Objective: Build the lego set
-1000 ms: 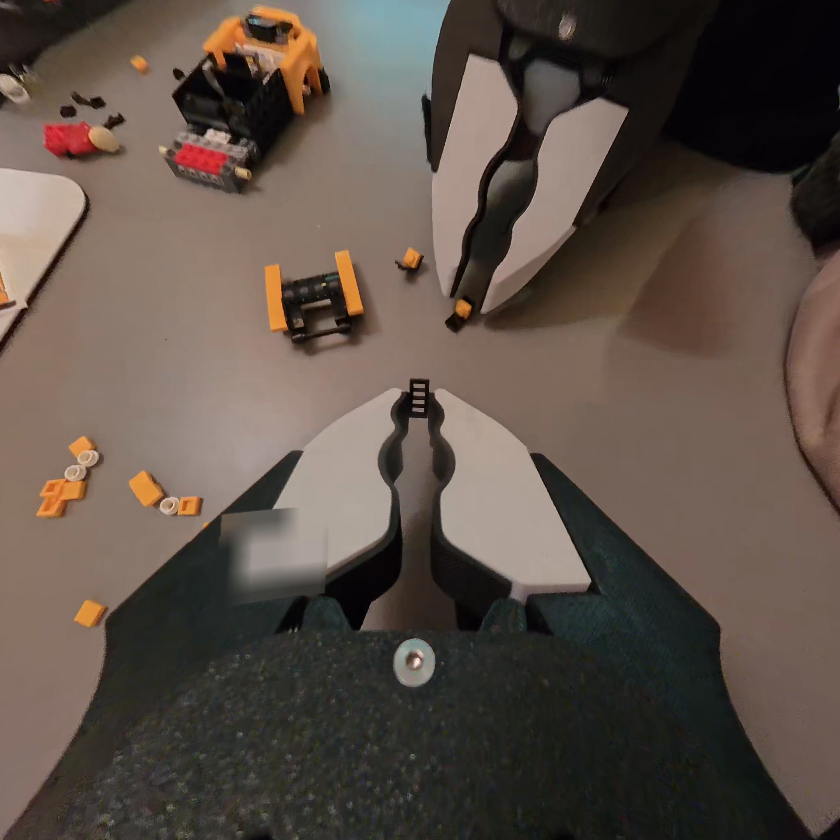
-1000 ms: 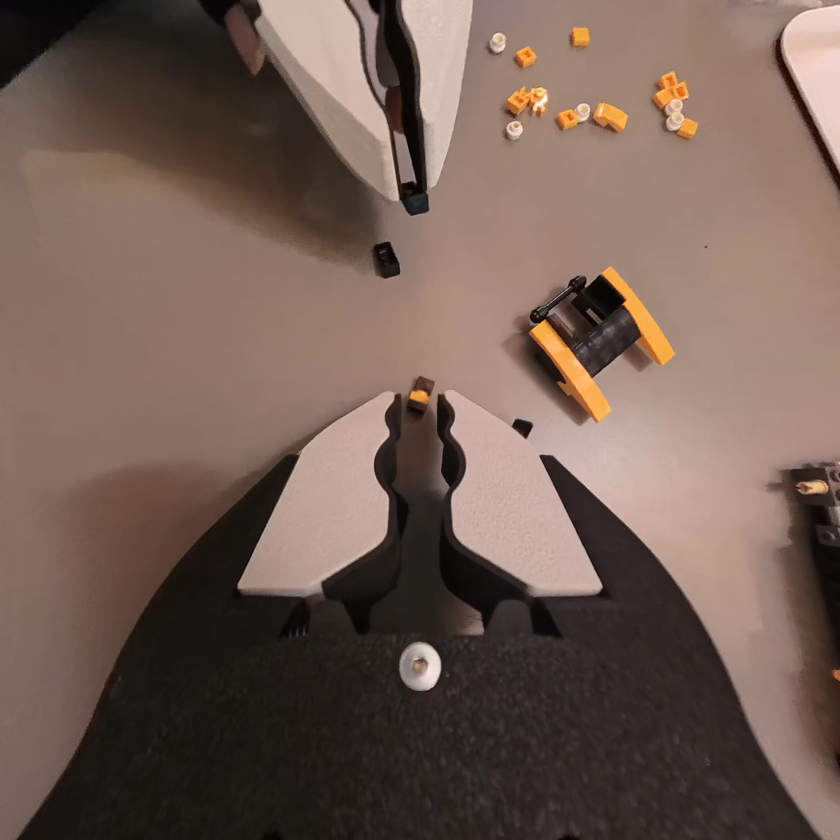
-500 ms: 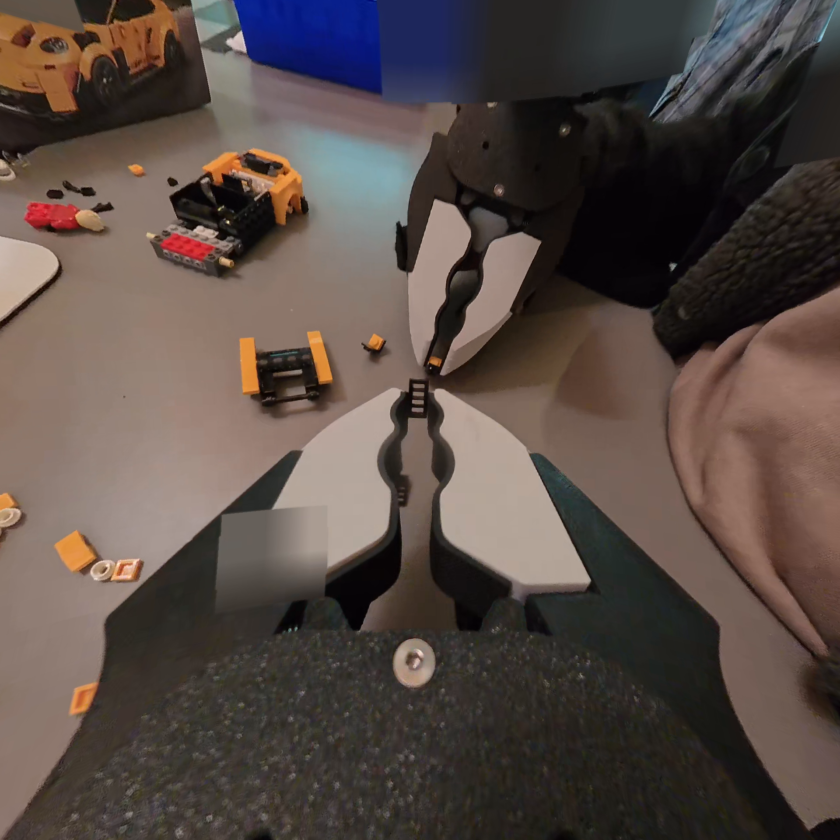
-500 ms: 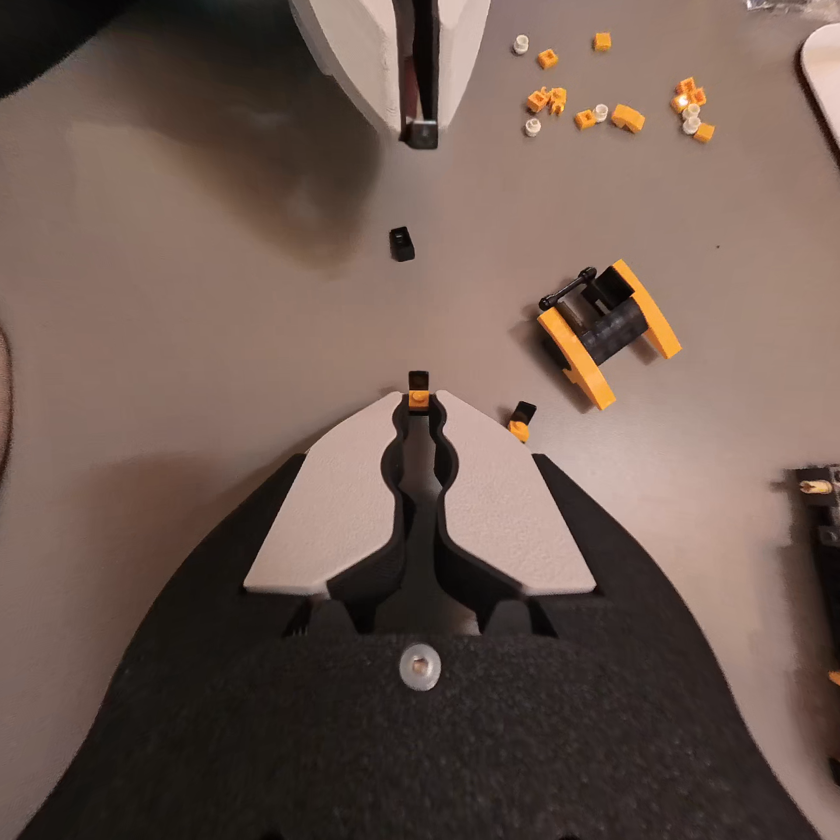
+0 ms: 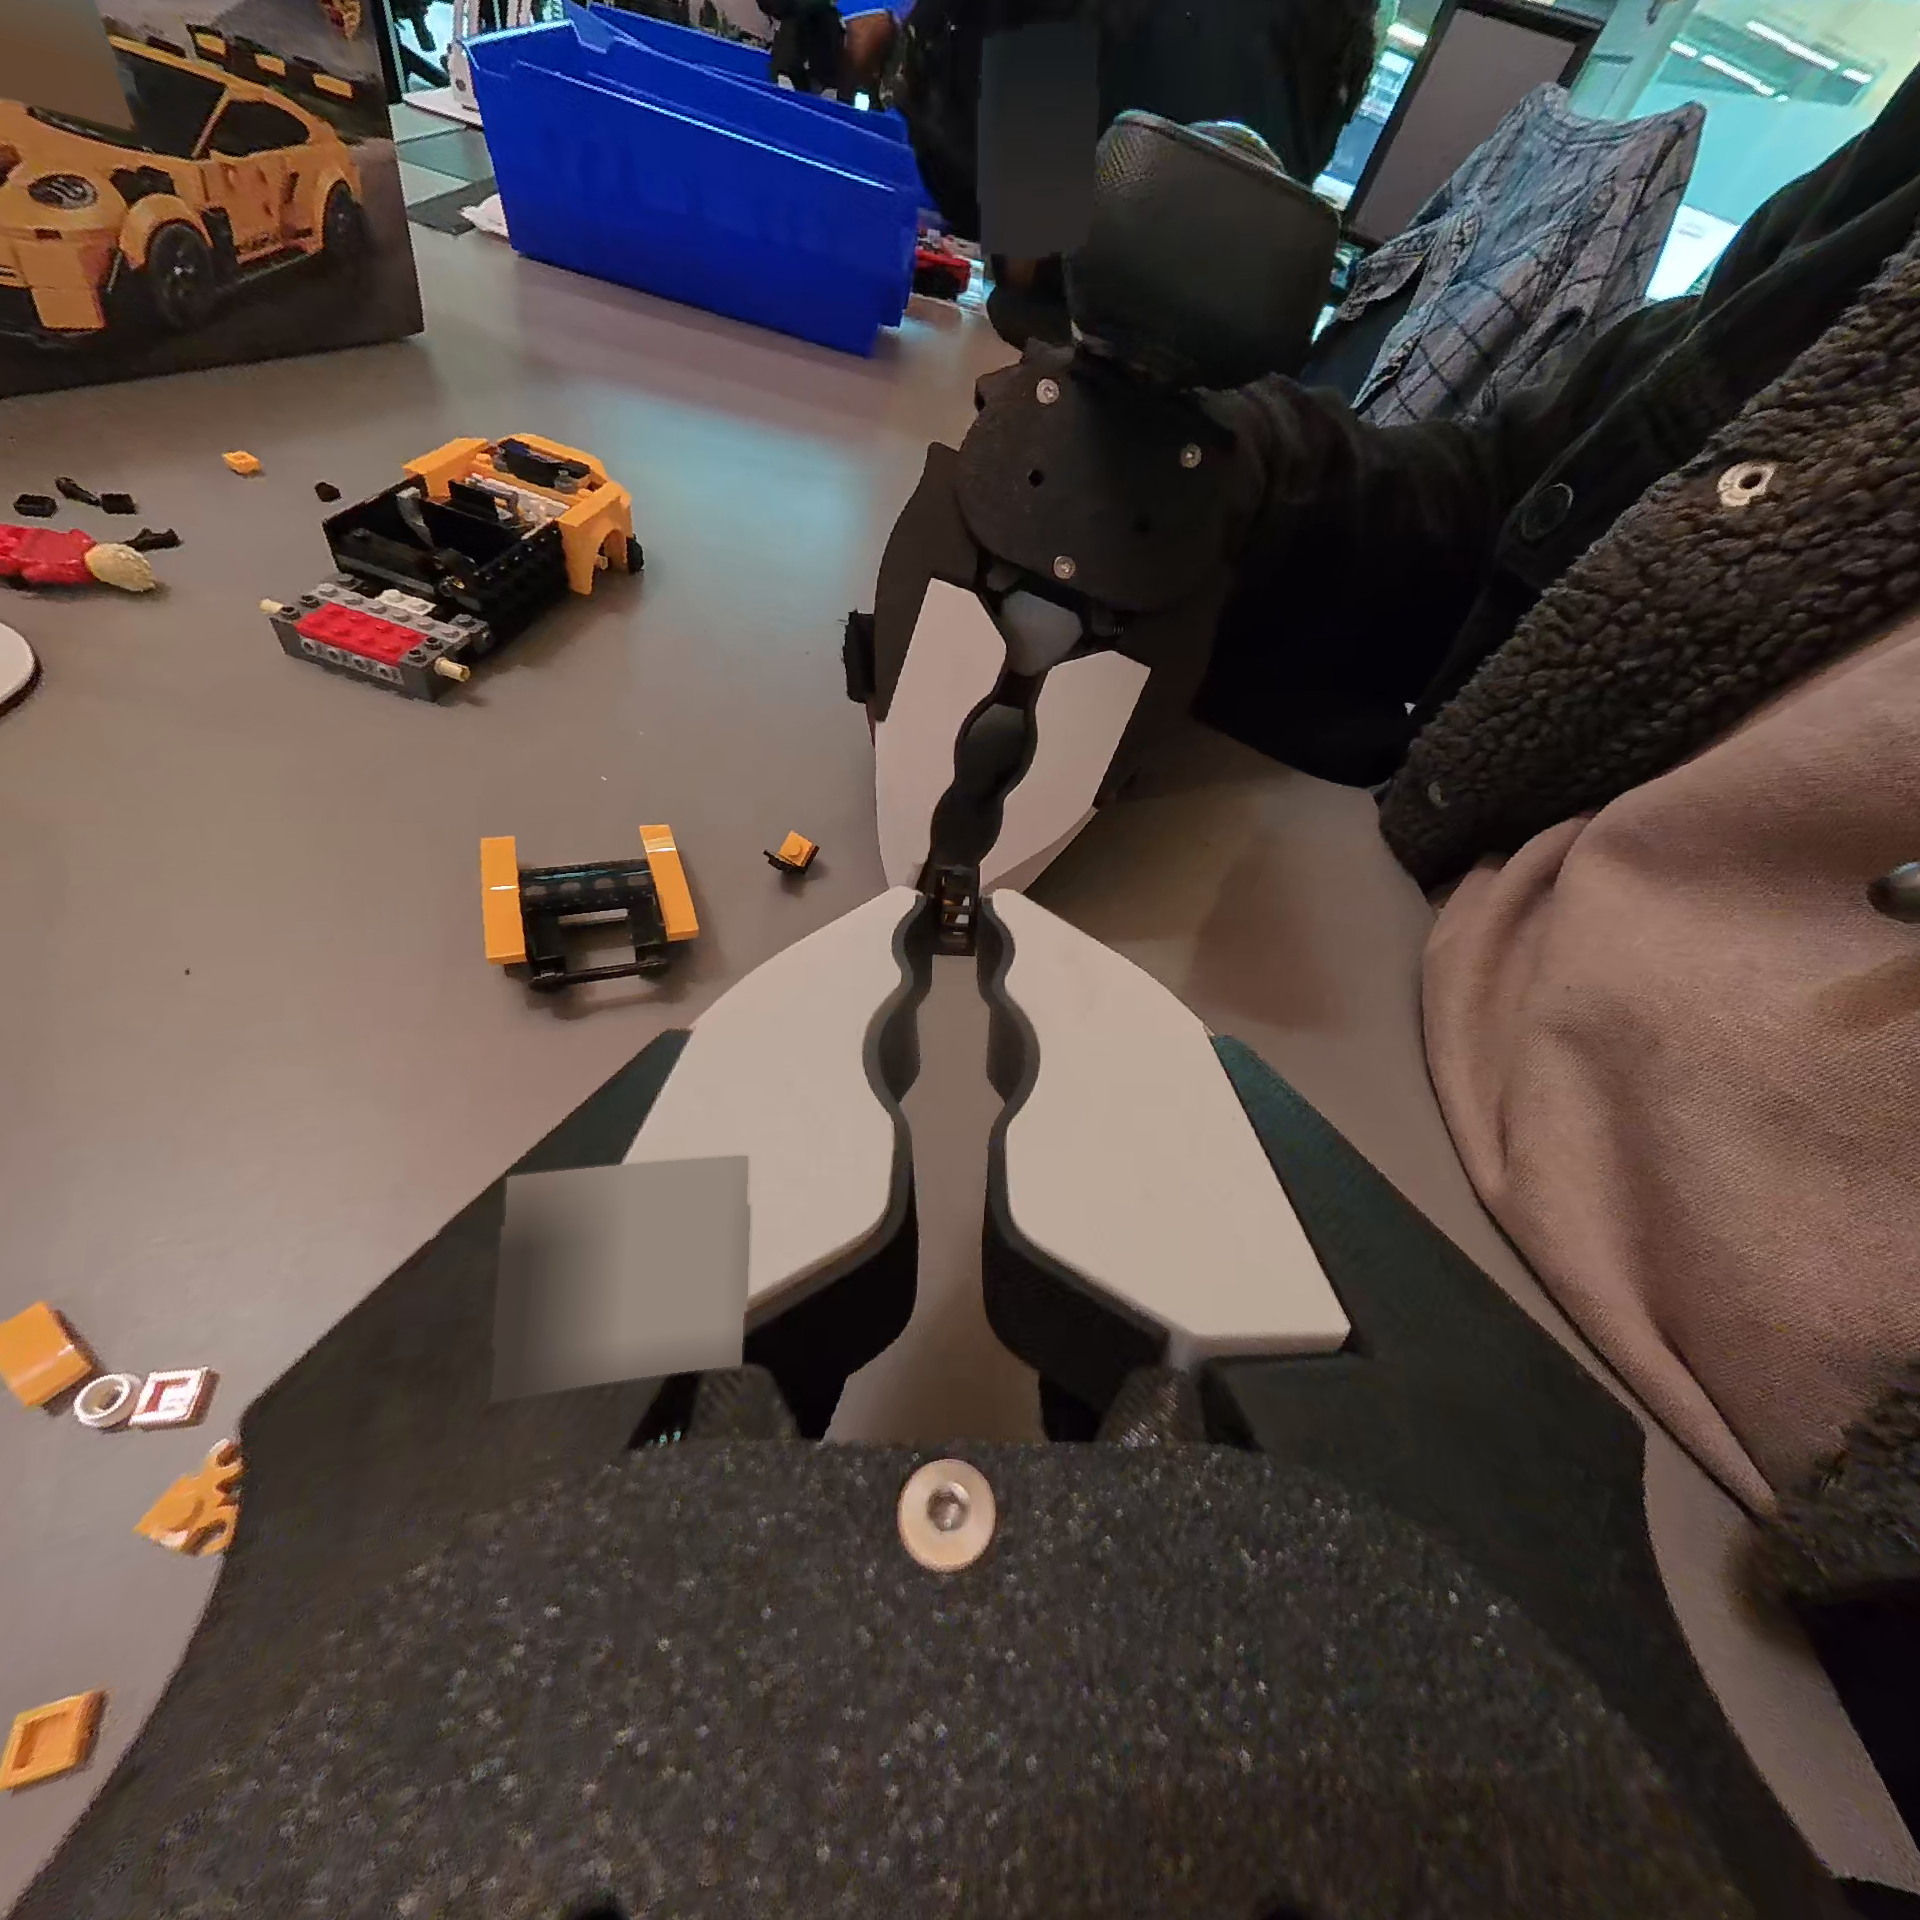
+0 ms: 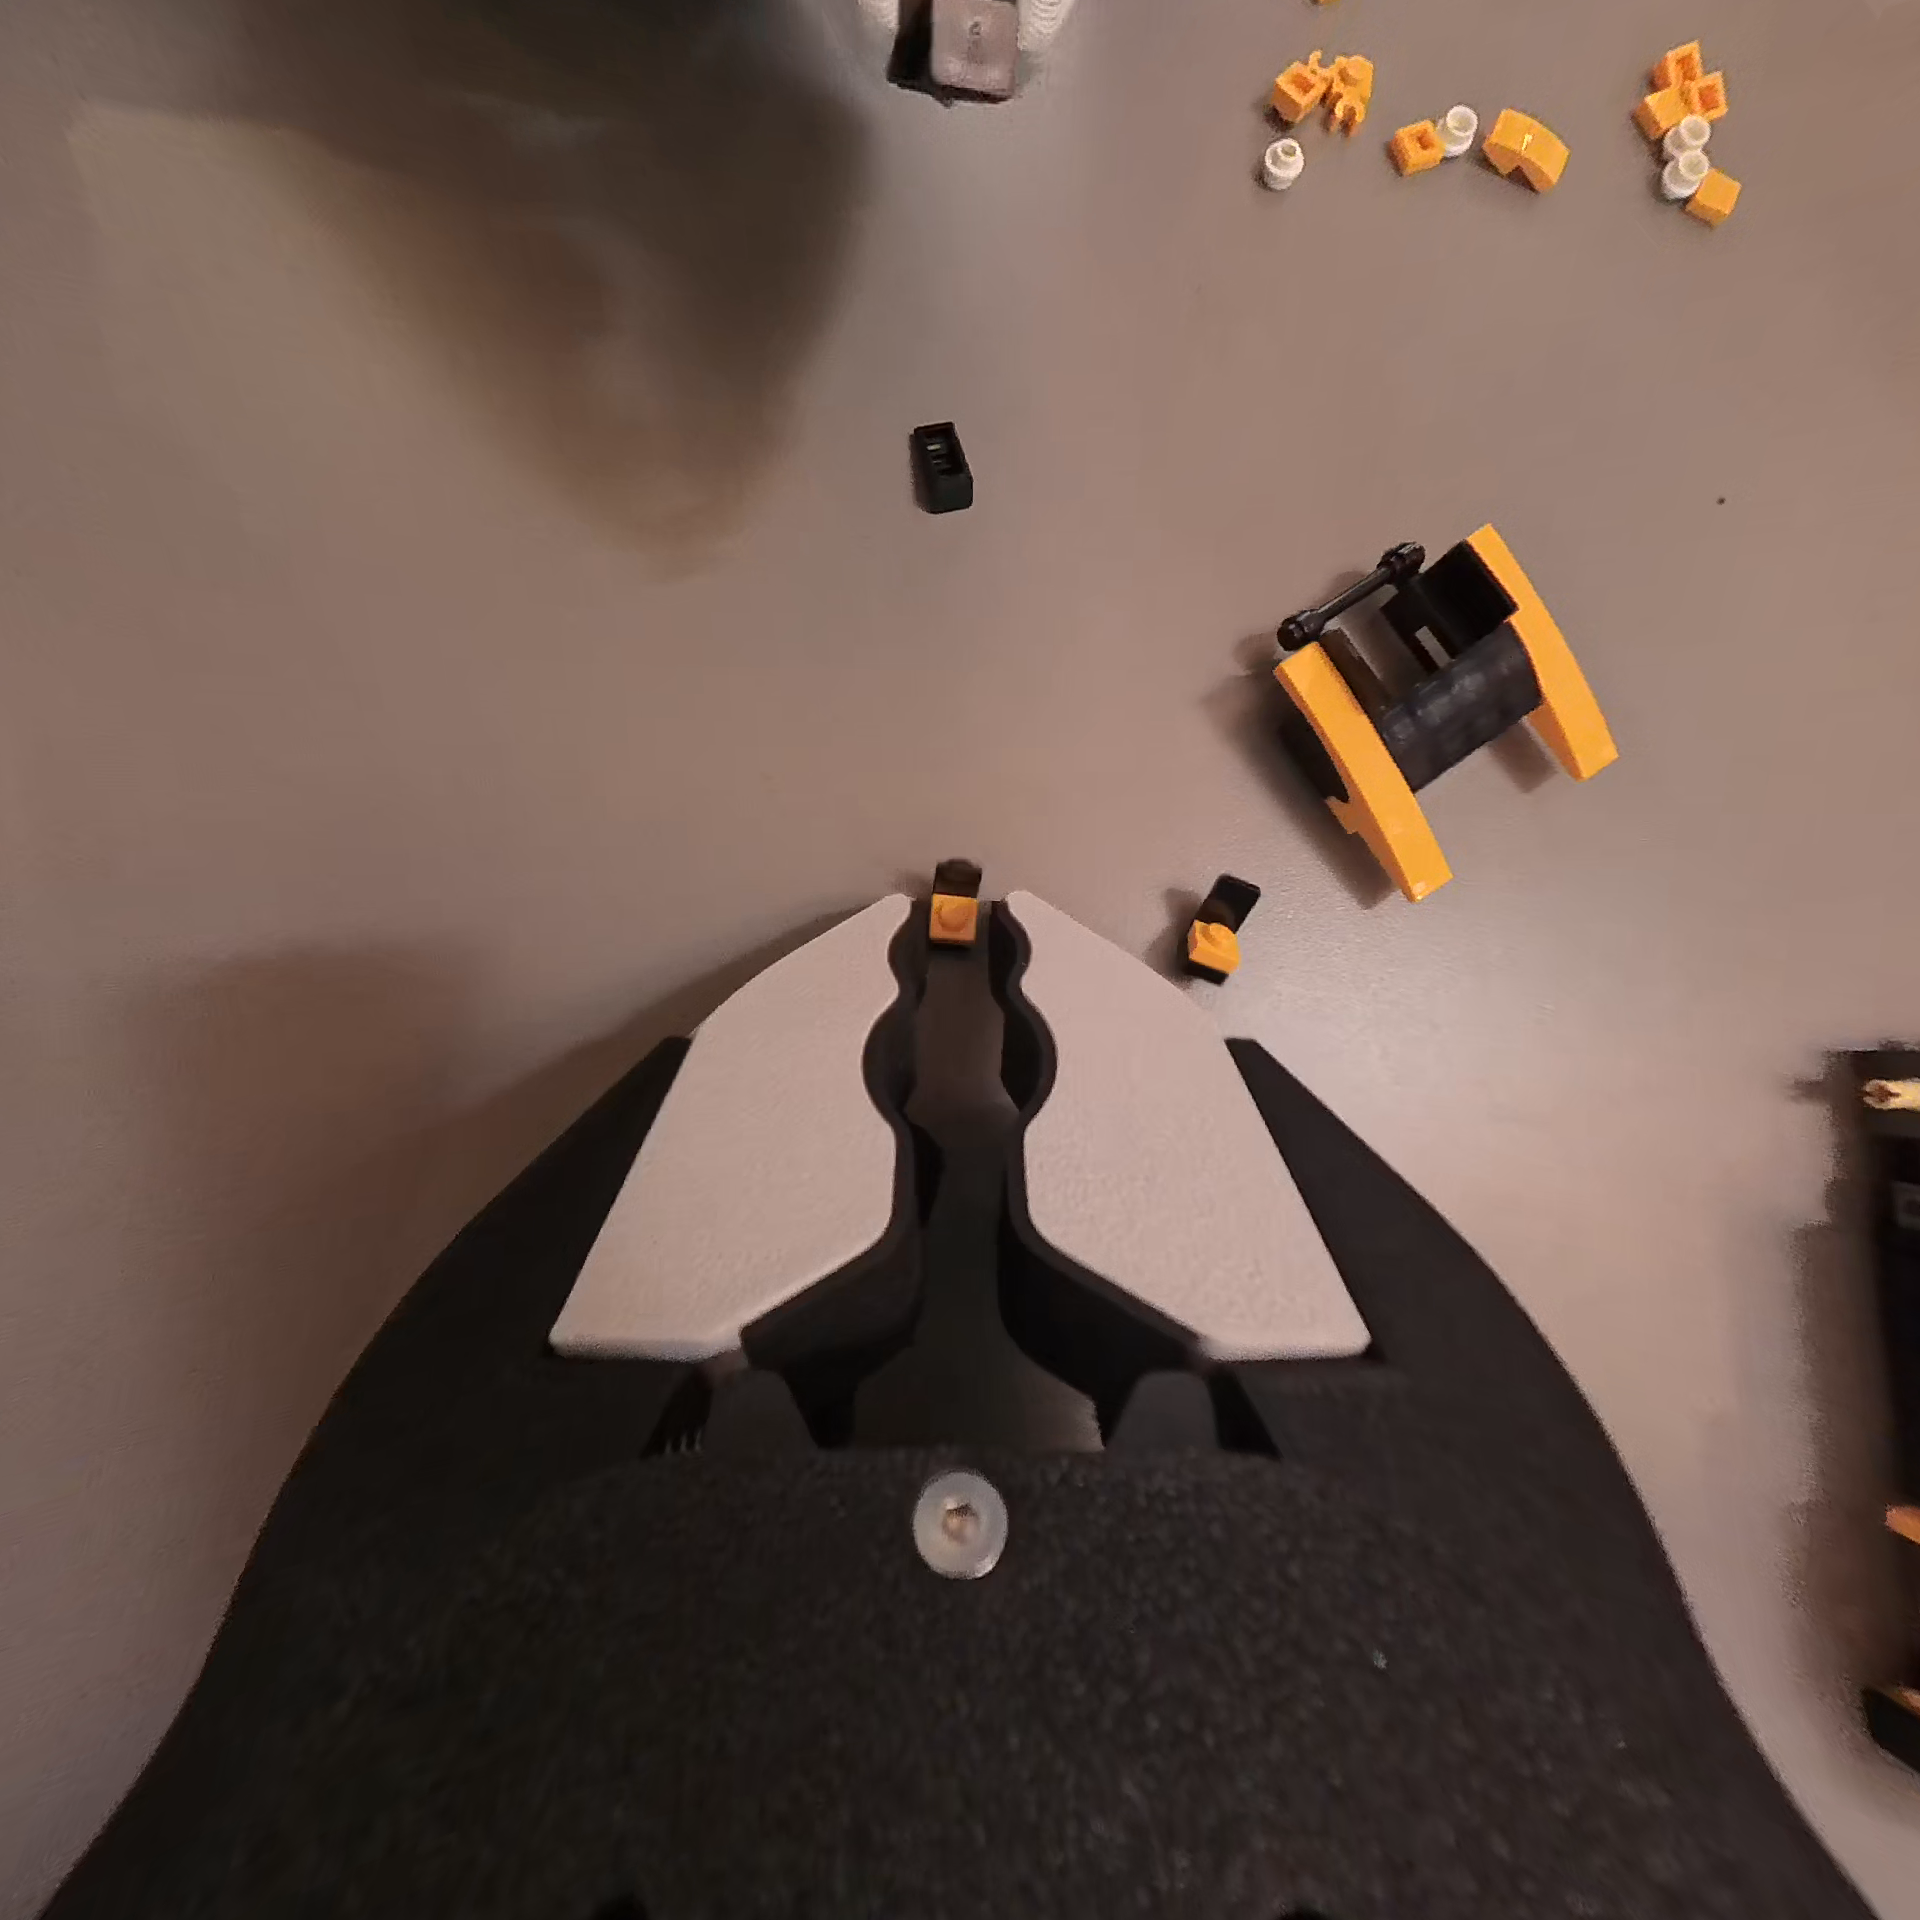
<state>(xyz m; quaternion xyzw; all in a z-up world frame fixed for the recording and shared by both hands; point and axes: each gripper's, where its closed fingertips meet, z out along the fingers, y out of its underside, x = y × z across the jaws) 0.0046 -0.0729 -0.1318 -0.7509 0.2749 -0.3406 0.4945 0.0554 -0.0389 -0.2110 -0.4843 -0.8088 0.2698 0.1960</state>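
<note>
I am working over a grey matte surface (image 5: 260,935), with a blue plastic bin (image 5: 707,197) standing at its far side beside a printed cardboard box showing a yellow car (image 5: 197,187). The half-built black-and-orange lego car body with a red plate at its front (image 5: 457,566) is lying well to my left, and a smaller black lego sub-assembly with two orange side pieces (image 5: 587,914) is sitting nearer, with a tiny orange-and-black brick pair (image 5: 793,854) just beside it. My left gripper (image 5: 951,920) is clenching its fingers on a small black grille-faced lego brick (image 5: 954,912) at the very tips. My right gripper (image 6: 954,914) is pointing toward it, tips nearly meeting, and is gripping a tiny orange stud plate joined to a black piece (image 6: 954,902). A loose black grille brick (image 6: 940,468) is lying on the surface ahead of it, and small orange and white loose pieces (image 6: 1496,145) are scattered farther off.
</note>
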